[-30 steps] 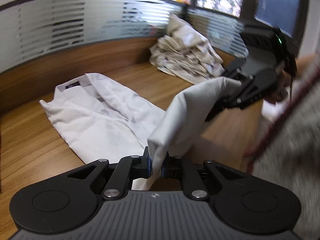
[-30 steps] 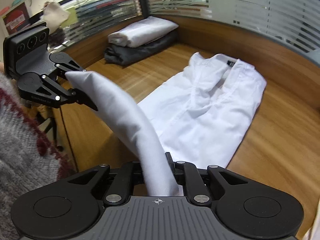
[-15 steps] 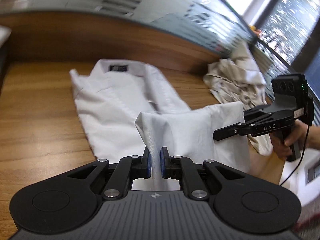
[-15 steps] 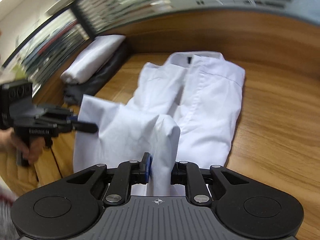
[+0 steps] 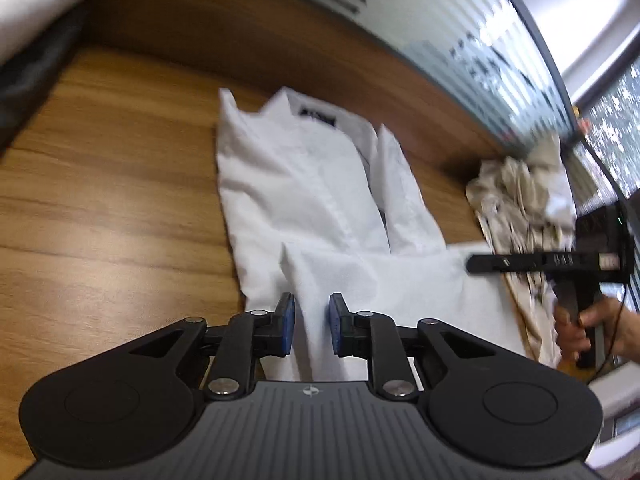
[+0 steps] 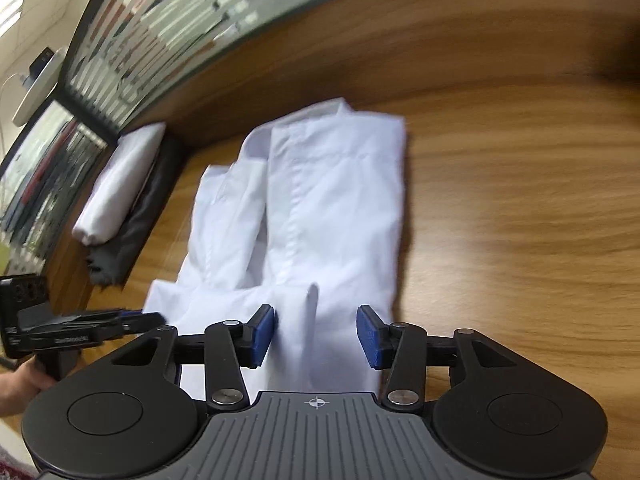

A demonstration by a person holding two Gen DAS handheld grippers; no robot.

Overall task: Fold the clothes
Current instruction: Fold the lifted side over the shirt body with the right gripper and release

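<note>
A wooden surface (image 5: 100, 200) with a curved wall and striped glass behind it carries a white shirt (image 5: 304, 184), lying flat with its collar toward the wall. Its side parts are folded inward, and the lower part is turned up over the body, so the folding seems well advanced; perhaps one more fold is left, but I cannot be sure. The left gripper (image 5: 311, 330) and the right gripper (image 6: 316, 336) both have their fingers spread, with the shirt's near edge lying loose between them. A neat stack of folded clothes (image 6: 120, 192) sits at the left, a crumpled pile (image 5: 520, 200) at the right. Both views are blurred, and the grippers' bodies hide the shirt's nearest edge.
</note>
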